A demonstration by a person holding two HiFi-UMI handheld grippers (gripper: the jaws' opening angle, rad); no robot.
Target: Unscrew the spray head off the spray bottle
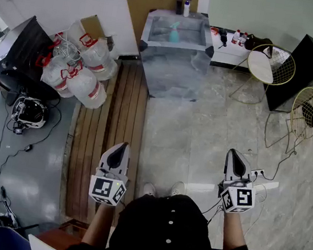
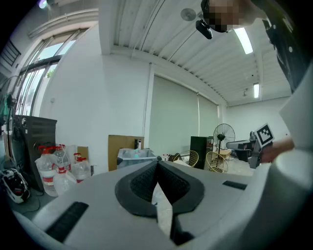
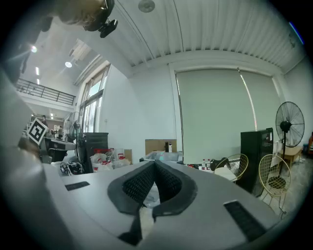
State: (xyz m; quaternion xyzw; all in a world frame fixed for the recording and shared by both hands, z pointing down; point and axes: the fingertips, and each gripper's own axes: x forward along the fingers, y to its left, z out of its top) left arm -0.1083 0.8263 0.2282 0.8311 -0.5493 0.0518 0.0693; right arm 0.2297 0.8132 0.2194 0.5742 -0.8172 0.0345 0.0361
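The teal spray bottle (image 1: 173, 32) stands upright on a grey, plastic-covered table (image 1: 173, 66) at the far end of the room, well away from both grippers. In the left gripper view the bottle (image 2: 135, 153) is a tiny teal speck on that table, and it is just as small (image 3: 161, 156) in the right gripper view. My left gripper (image 1: 123, 146) is held low in front of me at the left, jaws shut with nothing between them. My right gripper (image 1: 234, 155) is level with it at the right, also shut and empty. Both point towards the table.
Several large water jugs (image 1: 81, 67) are piled left of the table, beside a strip of wooden boards (image 1: 109, 132). Two wire chairs (image 1: 274, 66) and a black cabinet (image 1: 306, 70) stand at the right. Cables and a headset (image 1: 28, 112) lie on the floor at the left.
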